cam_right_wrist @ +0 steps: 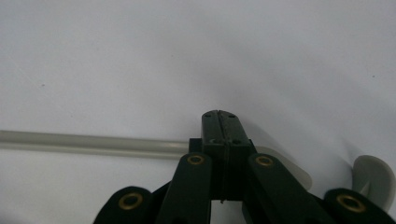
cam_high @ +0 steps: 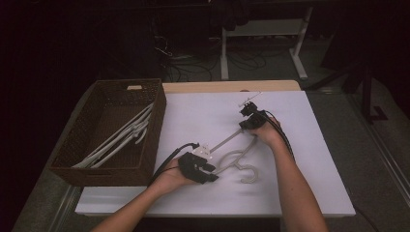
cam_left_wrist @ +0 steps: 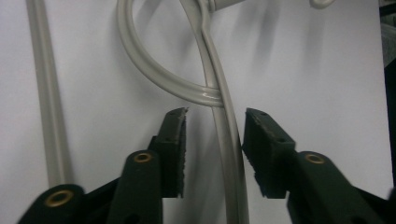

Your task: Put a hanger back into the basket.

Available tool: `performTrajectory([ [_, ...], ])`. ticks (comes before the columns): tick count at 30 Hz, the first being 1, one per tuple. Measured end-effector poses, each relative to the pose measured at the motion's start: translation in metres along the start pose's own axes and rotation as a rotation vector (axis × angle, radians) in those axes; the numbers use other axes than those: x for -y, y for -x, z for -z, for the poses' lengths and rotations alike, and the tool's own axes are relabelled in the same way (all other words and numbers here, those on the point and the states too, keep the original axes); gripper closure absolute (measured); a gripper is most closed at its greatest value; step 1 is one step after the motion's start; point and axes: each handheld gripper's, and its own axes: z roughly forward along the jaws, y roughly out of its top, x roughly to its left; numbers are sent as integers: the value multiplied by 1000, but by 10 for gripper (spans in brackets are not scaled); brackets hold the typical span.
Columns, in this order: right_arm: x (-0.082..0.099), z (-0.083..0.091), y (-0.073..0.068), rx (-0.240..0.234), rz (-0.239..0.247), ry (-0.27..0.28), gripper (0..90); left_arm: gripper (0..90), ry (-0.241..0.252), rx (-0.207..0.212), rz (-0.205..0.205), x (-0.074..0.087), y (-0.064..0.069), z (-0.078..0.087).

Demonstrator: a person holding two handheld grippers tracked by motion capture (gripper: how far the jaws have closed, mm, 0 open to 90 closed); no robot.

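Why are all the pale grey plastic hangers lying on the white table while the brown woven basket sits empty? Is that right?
Not quite. The brown woven basket is not empty: the high view shows several pale grey plastic hangers lying inside it. One more grey plastic hanger does lie on the white table, between the left gripper and the right gripper.

Dim, dark-edged high view; gripper views evenly lit, softly blurred, with faint shadows

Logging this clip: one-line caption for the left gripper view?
Left gripper jaws open astride a curved arm of the grey hanger lying on the white table.
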Motion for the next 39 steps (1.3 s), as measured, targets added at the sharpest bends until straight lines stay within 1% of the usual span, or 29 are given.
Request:
performTrajectory([
  [3,0,0,0,-1,2,1,895,659,-28,-3,-6,-2,0,-3],
  [4,0,0,0,-2,0,-1,894,672,-28,-6,-5,-2,1,-4],
  [5,0,0,0,-2,0,-2,895,690,-28,2,-6,-3,1,-4],
  [7,0,0,0,-3,1,-2,894,727,-35,4,-11,-4,2,-5],
  [8,0,0,0,-3,1,-2,895,743,-36,21,-8,-4,2,-5],
  [9,0,0,1,-4,3,0,895,774,-36,21,-8,-4,2,-5],
  [11,0,0,1,-5,4,1,895,779,-49,18,-3,-6,2,-5],
  [14,0,1,1,-5,1,1,894,786,-53,18,15,-7,2,-5],
  [15,-1,2,1,-5,5,7,893,789,-57,9,20,-7,2,-4],
  [16,-1,4,1,-6,2,16,891,796,-61,-20,22,-7,2,-4],
  [17,-1,6,1,-15,-5,30,868,811,-58,-28,22,-6,0,-3],
  [18,-1,10,1,-23,-13,50,838,816,-47,-6,36,-6,-2,-2],
  [19,-1,14,1,-31,-18,68,824,817,-39,1,47,-5,-4,0],
  [22,-2,31,0,-39,-17,114,761,819,-17,-16,58,-6,-4,4],
  [24,-1,43,0,-51,-16,142,696,819,-8,-13,67,-6,-6,7],
  [26,2,55,-1,-43,-7,156,644,820,1,-15,78,-5,-8,11],
  [28,7,66,-1,-39,-17,175,591,819,7,-18,88,-5,-10,14],
  [29,9,71,0,-46,-22,183,562,820,10,-19,95,-5,-12,16],
  [30,12,76,0,-46,-23,192,523,819,16,-19,104,-5,-13,18],
  [31,15,80,0,-44,-19,200,509,820,21,-22,114,-5,-14,20],
  [33,21,89,-2,-42,-19,216,454,820,24,-27,117,-4,-16,23],
  [34,25,93,-3,-41,-19,228,435,820,30,-32,129,-4,-18,29],
  [35,28,97,-3,-46,-26,238,424,820,30,-32,129,-4,-18,29],
  [36,32,100,-4,-47,-22,245,405,820,37,-39,146,-3,-21,35],
  [37,36,104,-5,-43,-18,249,388,820,42,-47,154,-3,-23,38],
  [39,45,109,-7,-46,-21,266,365,820,43,-55,159,-3,-24,41],
])
